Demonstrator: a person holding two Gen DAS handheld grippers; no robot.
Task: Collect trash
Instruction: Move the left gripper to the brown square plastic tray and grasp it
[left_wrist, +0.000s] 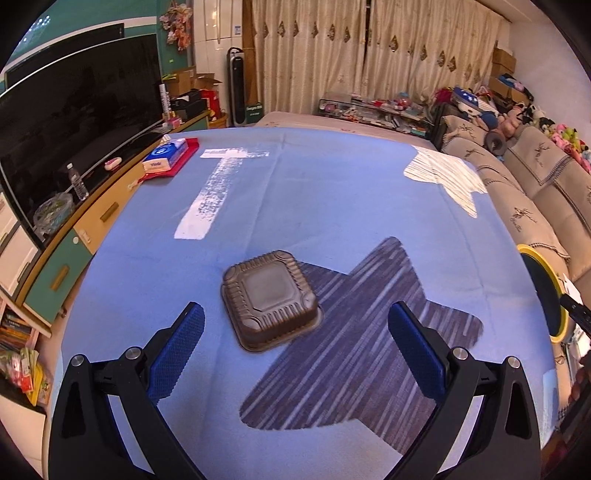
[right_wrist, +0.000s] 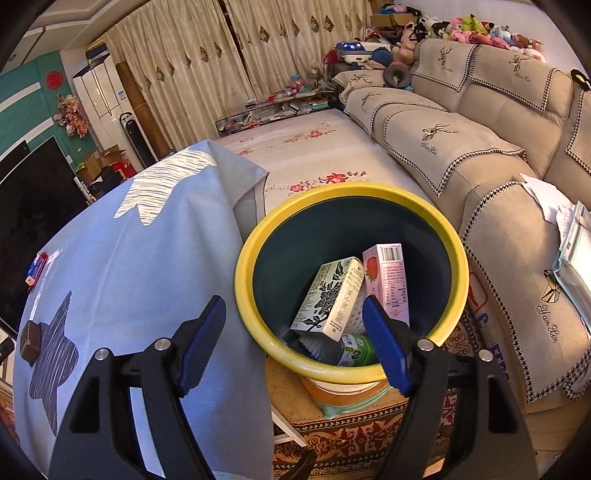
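A brown ribbed plastic food container (left_wrist: 271, 297) lies upside down on the blue tablecloth (left_wrist: 332, 192), partly on a dark striped star patch. My left gripper (left_wrist: 295, 314) is open just in front of it, the container sitting nearer the left finger, untouched. In the right wrist view the same container (right_wrist: 30, 341) shows small at the far left. My right gripper (right_wrist: 293, 310) hangs open and empty over the near rim of a yellow-rimmed dark bin (right_wrist: 255, 240). Inside the bin lie a green-patterned carton (right_wrist: 328, 299), a pink carton (right_wrist: 388, 277) and a green-labelled bottle (right_wrist: 356, 349).
A tissue pack on a red tray (left_wrist: 170, 157) sits at the table's far left corner. A TV and low cabinet (left_wrist: 66, 229) run along the left. A beige sofa (right_wrist: 498, 166) stands right of the bin, with papers (right_wrist: 569, 240) on its arm. Patterned rug (right_wrist: 351, 435) under the bin.
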